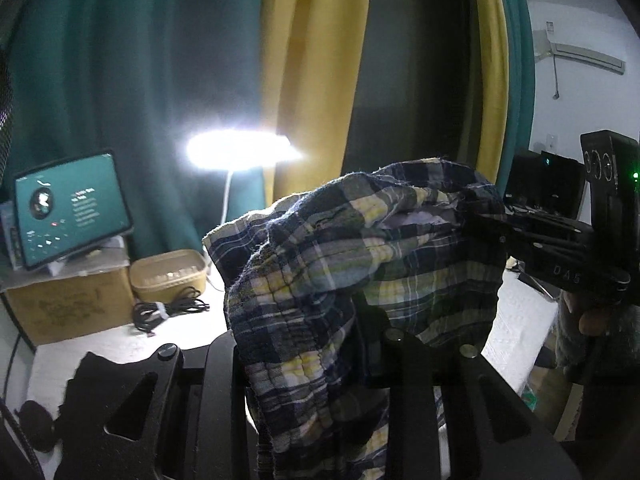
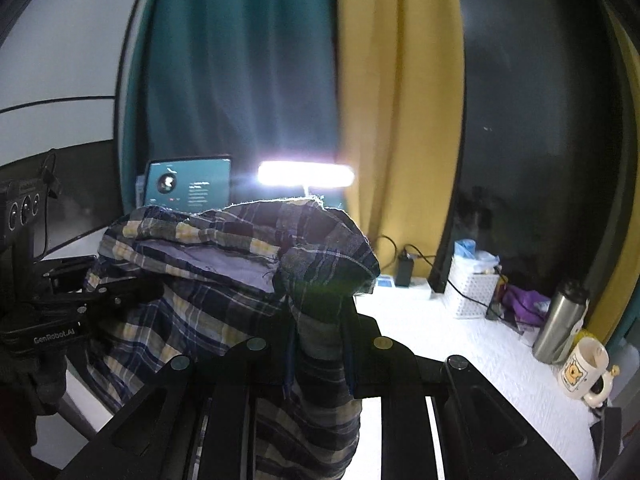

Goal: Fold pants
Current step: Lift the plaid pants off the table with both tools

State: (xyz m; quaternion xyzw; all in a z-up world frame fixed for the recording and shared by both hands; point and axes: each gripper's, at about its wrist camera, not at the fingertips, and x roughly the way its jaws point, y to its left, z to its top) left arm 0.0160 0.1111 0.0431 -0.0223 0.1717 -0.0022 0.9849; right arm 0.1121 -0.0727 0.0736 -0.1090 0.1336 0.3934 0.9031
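Biggest thing out here is the white tabletop [image 2: 460, 344], clutter pushed to its edges: a tablet [image 1: 72, 208] propped on a cardboard box far left, a steel flask [image 2: 560, 320] and a mug [image 2: 584, 372] near right. Above it hang the plaid pants [image 1: 340, 264], off the surface at the top, bunched and draped between the two tools, the lower cloth dropping out of sight below both cameras.

Left tool [image 1: 320, 356]: jaws drawn in close, clamped on a thick wad of the plaid. Right tool [image 2: 320, 352]: nearly closed, pinching a thinner fold of the same cloth. In each wrist view the other tool shows at the side, gripping the far end of the bunch.

This looks like the lift-and-spread stage, with no fold laid yet. To do it well, I'd say draw the two tools apart until the held edge runs taut and level, let the legs hang free so the wrinkles drop out, and keep both grips firm. The risk is the thinner right pinch slipping, or lowering while the cloth is twisted.
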